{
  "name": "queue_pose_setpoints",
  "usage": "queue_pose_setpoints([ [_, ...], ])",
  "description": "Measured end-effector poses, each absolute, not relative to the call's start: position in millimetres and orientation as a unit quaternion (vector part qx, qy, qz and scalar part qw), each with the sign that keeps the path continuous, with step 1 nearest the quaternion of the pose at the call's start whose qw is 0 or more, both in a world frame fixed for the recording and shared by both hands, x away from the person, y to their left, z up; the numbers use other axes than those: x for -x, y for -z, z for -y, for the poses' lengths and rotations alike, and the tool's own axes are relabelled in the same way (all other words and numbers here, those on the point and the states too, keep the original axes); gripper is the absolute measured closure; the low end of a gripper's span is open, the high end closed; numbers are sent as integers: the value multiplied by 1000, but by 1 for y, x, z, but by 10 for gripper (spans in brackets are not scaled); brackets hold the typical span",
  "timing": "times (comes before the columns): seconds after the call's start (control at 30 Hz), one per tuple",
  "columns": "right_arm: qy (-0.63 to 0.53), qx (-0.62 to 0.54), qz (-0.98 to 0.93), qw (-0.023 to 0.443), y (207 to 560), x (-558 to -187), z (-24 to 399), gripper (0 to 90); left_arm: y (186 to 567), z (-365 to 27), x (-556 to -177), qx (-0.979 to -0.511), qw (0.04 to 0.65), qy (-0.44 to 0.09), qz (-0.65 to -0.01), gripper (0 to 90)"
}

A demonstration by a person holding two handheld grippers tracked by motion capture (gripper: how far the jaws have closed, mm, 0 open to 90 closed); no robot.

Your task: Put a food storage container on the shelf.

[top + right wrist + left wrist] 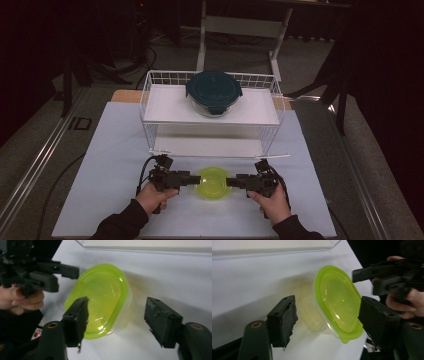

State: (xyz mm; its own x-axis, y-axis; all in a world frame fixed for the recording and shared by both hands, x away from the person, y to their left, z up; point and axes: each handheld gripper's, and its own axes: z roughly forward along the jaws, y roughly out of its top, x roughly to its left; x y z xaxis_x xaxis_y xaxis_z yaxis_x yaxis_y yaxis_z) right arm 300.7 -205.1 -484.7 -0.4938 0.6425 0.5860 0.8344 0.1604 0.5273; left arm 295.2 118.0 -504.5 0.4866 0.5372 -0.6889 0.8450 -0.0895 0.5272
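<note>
2 containers (213, 183), 1 rack (150, 95), 2 tools (196, 180)

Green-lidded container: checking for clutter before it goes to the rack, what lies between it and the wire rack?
Nothing: the high view shows bare white table between container and rack.

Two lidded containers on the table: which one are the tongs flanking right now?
The small clear container with the lime-green lid, low on the white mat between both tongs. The round glass one with the dark teal lid sits apart on the wire rack's top shelf.

The wire rack (212, 112) blocks passage just behind the green-lidded container (213, 183); bare table (115, 150) lies before and beside it.
</note>
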Motion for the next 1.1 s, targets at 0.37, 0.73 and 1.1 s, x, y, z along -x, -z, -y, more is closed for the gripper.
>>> queue_pose_setpoints([
  [0.37, 388, 527, 739, 163, 502, -309, 203, 573, 513, -115, -294, -712, 467, 189, -489, 682],
  [0.73, 384, 528, 734, 184, 495, -304, 200, 772, 511, -111, -288, -707, 469, 204, -487, 775],
  [1.1, 391, 530, 733, 169, 489, -298, 199, 804, 501, -110, -281, -707, 472, 182, -493, 829],
])
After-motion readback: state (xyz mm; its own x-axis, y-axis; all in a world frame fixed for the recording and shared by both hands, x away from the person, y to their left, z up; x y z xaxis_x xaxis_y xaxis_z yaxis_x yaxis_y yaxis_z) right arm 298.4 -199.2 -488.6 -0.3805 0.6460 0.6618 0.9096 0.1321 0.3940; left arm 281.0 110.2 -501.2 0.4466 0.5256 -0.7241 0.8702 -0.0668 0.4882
